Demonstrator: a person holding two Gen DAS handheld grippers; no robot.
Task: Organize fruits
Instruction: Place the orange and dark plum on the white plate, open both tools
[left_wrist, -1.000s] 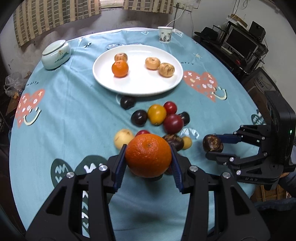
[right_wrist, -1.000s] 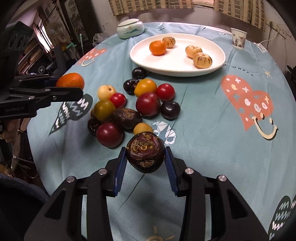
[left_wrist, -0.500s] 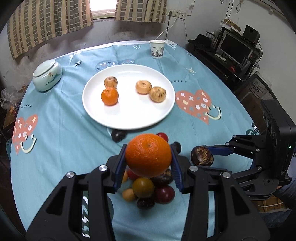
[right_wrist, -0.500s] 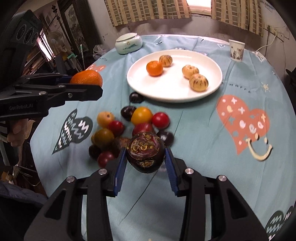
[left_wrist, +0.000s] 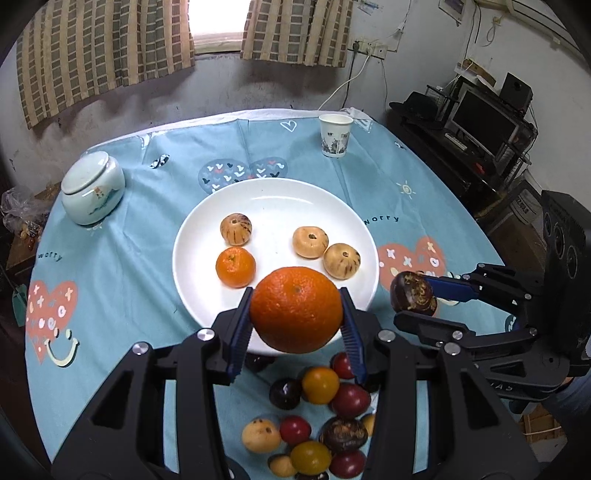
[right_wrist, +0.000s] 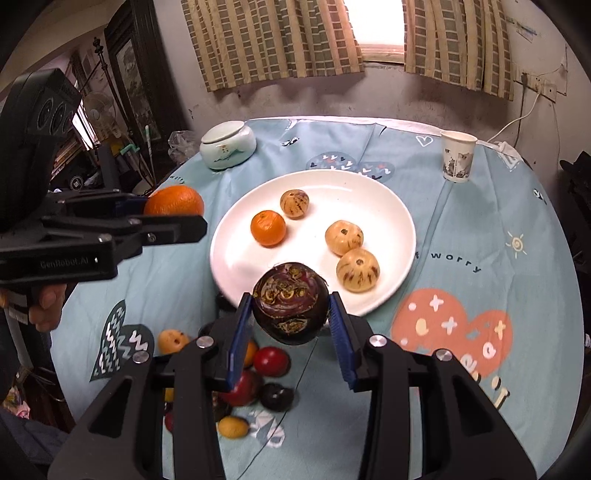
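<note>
My left gripper (left_wrist: 295, 325) is shut on a big orange (left_wrist: 296, 309), held in the air over the near rim of the white plate (left_wrist: 277, 199). My right gripper (right_wrist: 290, 321) is shut on a dark purple mottled fruit (right_wrist: 290, 307), held above the plate's near edge (right_wrist: 221, 266). The plate holds a small orange (left_wrist: 235, 267) and three tan striped fruits (left_wrist: 310, 242). A pile of several red, yellow and dark fruits (left_wrist: 321, 417) lies on the cloth below both grippers, and it also shows in the right wrist view (right_wrist: 258, 376).
A blue patterned cloth (left_wrist: 122, 280) covers the round table. A pale lidded jar (left_wrist: 92, 188) stands at the far left. A paper cup (left_wrist: 334, 134) stands at the far right. Shelves with a monitor (left_wrist: 484, 122) stand off the table's right.
Both grippers have risen and moved forward from over the fruit pile toward the plate, each still holding its fruit. The pile now lies below and behind the fingertips.
</note>
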